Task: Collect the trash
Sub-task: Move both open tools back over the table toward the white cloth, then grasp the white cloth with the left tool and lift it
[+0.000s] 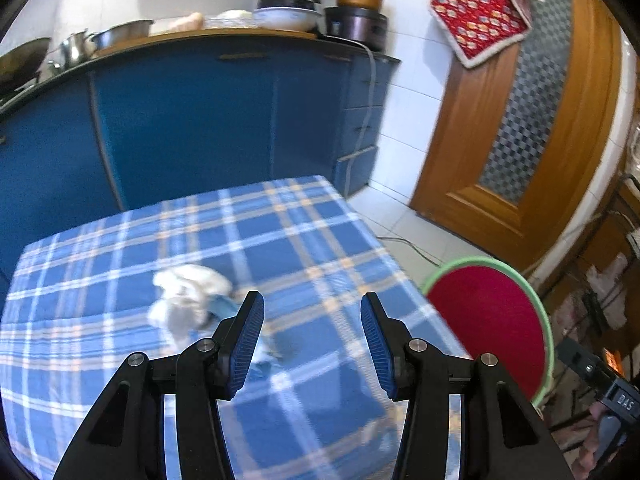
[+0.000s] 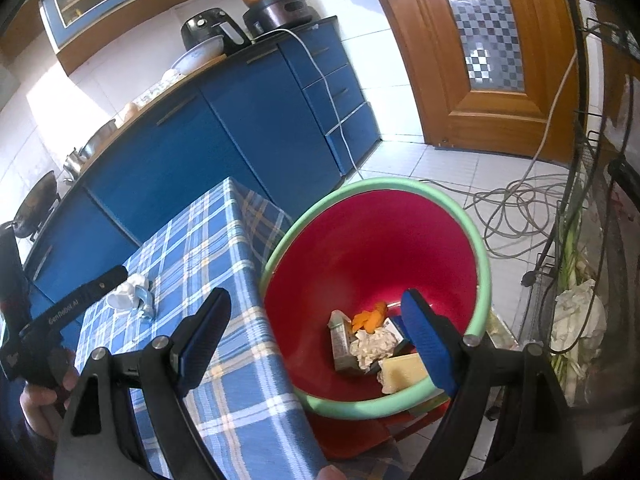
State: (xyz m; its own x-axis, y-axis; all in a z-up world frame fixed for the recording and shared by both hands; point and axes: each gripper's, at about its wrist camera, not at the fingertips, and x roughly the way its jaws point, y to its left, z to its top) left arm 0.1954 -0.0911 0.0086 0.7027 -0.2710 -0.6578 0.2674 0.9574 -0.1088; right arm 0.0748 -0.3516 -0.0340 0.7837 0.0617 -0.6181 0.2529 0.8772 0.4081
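While the bin (image 2: pixel 460 216) stands on the floor just off the table's (image 1: pixel 320 240) corner, one clump of trash is left on the checked cloth: a white crumpled tissue (image 1: pixel 188 292) with a bluish scrap (image 2: pixel 145 300) touching it on the bin side.

Left claw (image 1: pixel 312 332): jaws part-spread, nothing between them. It hangs over the cloth with the tissue just outside its left pad (image 1: pixel 250 344), not yet lined up.

Right claw (image 2: pixel 316 344): jaws spread wide, empty, poised over the bin's near rim. Inside the bin: a small carton (image 2: pixel 340 340), orange peel (image 2: pixel 370 318), wadded paper (image 2: pixel 374 346), a pale flat piece (image 2: pixel 402 368).

Step in hand, as I judge it: left claw goes for the tissue clump.

How to do it well:
- Shift the claw away from the bin until the clump sits centred between the pads.
- Open wider first; the clump looks broader than the present gap.
- Come down until the tips nearly brush the cloth, so the cloth is not pinched.
- Try to catch tissue and scrap together; the scrap may slip free.
- Carry across the table's bin-side edge and release well inside the rim.
- Right claw should clear the bin mouth.
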